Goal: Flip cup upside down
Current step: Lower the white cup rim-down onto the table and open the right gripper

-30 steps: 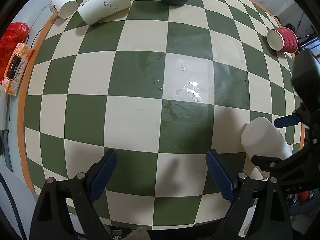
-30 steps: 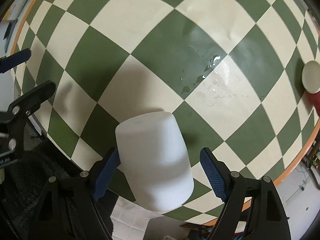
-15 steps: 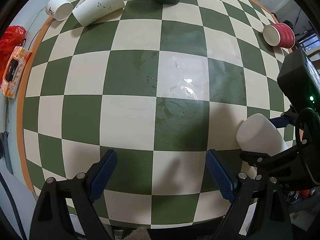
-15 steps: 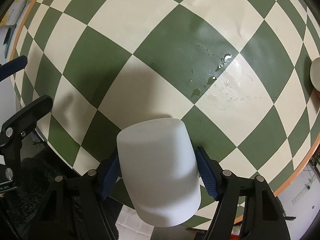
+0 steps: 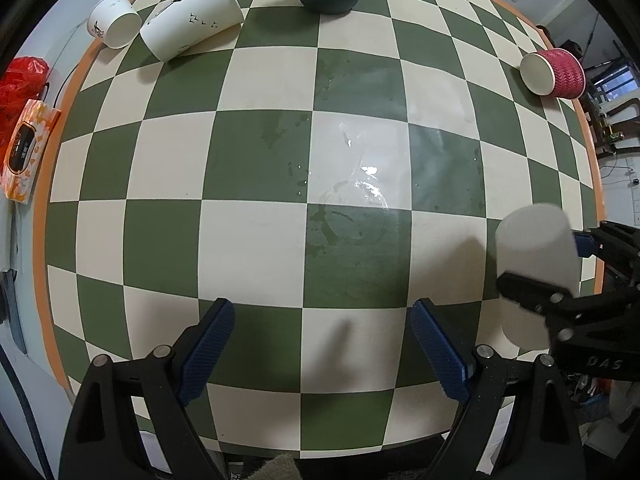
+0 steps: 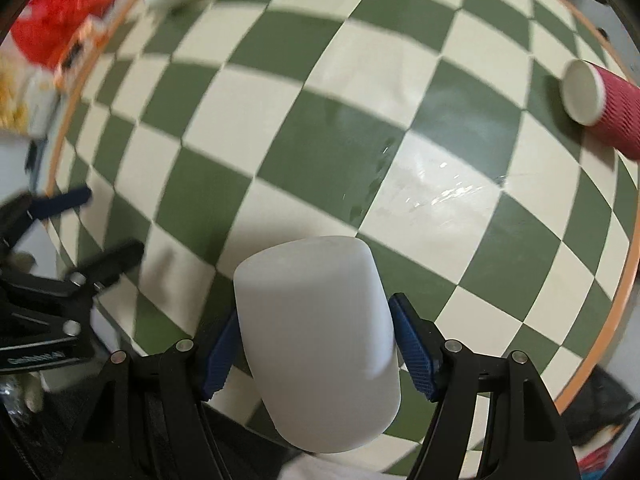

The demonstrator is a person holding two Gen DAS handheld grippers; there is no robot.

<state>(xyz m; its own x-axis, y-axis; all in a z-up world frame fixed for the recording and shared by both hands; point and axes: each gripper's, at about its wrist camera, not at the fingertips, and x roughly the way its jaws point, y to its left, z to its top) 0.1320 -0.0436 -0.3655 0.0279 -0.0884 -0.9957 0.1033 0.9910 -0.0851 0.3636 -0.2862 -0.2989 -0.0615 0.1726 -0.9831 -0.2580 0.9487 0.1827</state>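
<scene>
Right tongs point(image 6: 316, 354) clamp a white cup point(image 6: 320, 344) at lower centre above the checkered worktop point(image 5: 256, 240), while left tongs point(image 5: 320, 354) gape apart.

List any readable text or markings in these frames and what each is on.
"DAS": on the right gripper's black body, seen from the left wrist view; letters may continue out of sight.
Pale lettering on the left gripper's body, right wrist view: blurred, unreadable.
Black marks on the tall white paper cup: small bird shapes and a squiggle, no legible words.
Small white paper cup: dark logo, illegible.
Orange tissue box: print too small.
</scene>
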